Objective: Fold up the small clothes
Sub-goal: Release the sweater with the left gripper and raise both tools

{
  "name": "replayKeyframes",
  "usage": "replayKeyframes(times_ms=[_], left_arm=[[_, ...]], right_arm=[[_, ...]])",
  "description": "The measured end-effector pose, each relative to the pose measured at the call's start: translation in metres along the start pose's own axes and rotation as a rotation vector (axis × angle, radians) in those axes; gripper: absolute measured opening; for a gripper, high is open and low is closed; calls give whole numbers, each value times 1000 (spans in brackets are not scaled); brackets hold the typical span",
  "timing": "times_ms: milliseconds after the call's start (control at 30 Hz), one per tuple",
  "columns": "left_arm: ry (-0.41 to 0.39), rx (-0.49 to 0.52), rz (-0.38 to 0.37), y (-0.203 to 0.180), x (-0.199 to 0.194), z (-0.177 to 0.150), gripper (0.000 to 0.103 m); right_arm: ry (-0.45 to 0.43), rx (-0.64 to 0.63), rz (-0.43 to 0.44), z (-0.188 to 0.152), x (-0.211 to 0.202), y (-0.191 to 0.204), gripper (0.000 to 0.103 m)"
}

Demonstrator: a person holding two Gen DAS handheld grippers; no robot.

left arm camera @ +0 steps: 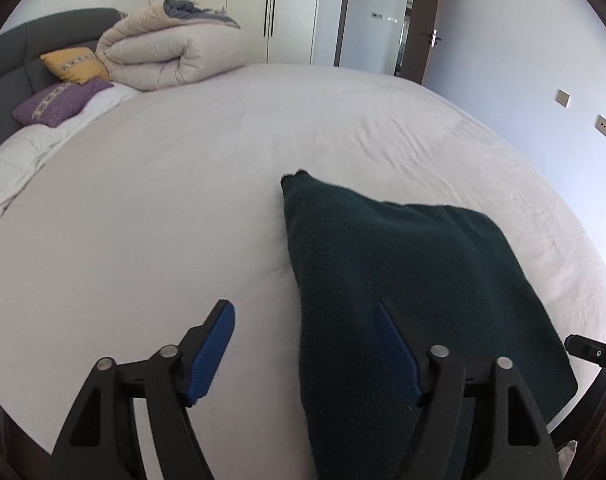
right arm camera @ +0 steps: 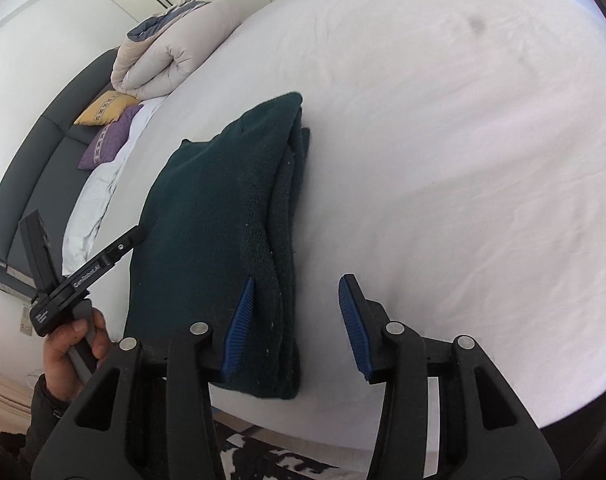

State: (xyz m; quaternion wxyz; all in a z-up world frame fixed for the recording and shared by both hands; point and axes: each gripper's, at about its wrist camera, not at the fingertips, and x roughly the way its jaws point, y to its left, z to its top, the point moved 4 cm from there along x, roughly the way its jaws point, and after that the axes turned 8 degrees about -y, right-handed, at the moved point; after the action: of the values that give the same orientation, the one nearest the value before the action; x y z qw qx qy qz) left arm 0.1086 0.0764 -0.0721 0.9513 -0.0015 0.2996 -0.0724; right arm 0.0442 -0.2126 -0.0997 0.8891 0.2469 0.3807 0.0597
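A white bed sheet (left arm camera: 183, 200) fills both views, smooth and lightly creased, curving away toward wardrobe doors (left arm camera: 231, 4) and an open doorway (left arm camera: 383, 16). On it, near the bed's near edge, lies the dark green knit garment (left arm camera: 403, 272), folded into a thick, roughly rectangular stack; in the right wrist view its layered edges (right arm camera: 291, 200) face the wide bare stretch of sheet on that side, and its near corner (right arm camera: 287, 392) sits just at the mattress edge.

The left gripper (left arm camera: 307, 344) has its jaws spread wide with nothing between them, one blue pad (left arm camera: 213, 356) above bare sheet and the other above the garment's left border. The right gripper (right arm camera: 297, 320) is likewise wide open and holds nothing, its left pad (right arm camera: 239, 328) over the knit, the right one over the sheet.

Far off by the grey headboard (left arm camera: 19, 60) rest a rolled beige duvet (left arm camera: 163, 52), a yellow cushion (left arm camera: 77, 65) and a purple cushion (left arm camera: 57, 102), well apart from the garment.
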Motion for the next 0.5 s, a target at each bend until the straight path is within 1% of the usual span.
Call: replayKeyframes(times_ms=[33,67,133,167,200,267,300,333,367,400,433,500], left_arm=[[-57,3,13,-2,-17,4,90],[-122,12,26,-4,-35,9,102],[-266,54,66,-14,-74,20,103],[-320,78,87,-19,-89,26,103],[-361,99,102,-26,-103,33,103],[-412,117,126,-34,-128,45,103],[-429,119,143,-37,-137,53,103],[-436,119,154,-39,-147,59,103],[-433,120,158,-41,-157,66,103],[-434,125,154,-44,-166,73,103],[-441,133,153,-47,-175,79,103],[-458,147,160,-53,-189,85,103]], right_arm=[[-42,-28,-20,4,-14,4,43],[-90,-57,-28,10,-28,8,43],[-192,-123,-31,22,-56,26,48],[-246,-154,-27,27,-70,38,51],[-299,-178,-20,33,-83,49,53],[-388,-209,12,43,-107,72,65],[-437,-220,24,50,-119,83,67],[-480,-231,28,57,-129,93,74],[-535,-248,29,60,-143,101,82],[-596,-265,26,62,-157,109,88],[-648,-277,22,67,-169,113,103],[-752,-314,28,68,-191,127,103]])
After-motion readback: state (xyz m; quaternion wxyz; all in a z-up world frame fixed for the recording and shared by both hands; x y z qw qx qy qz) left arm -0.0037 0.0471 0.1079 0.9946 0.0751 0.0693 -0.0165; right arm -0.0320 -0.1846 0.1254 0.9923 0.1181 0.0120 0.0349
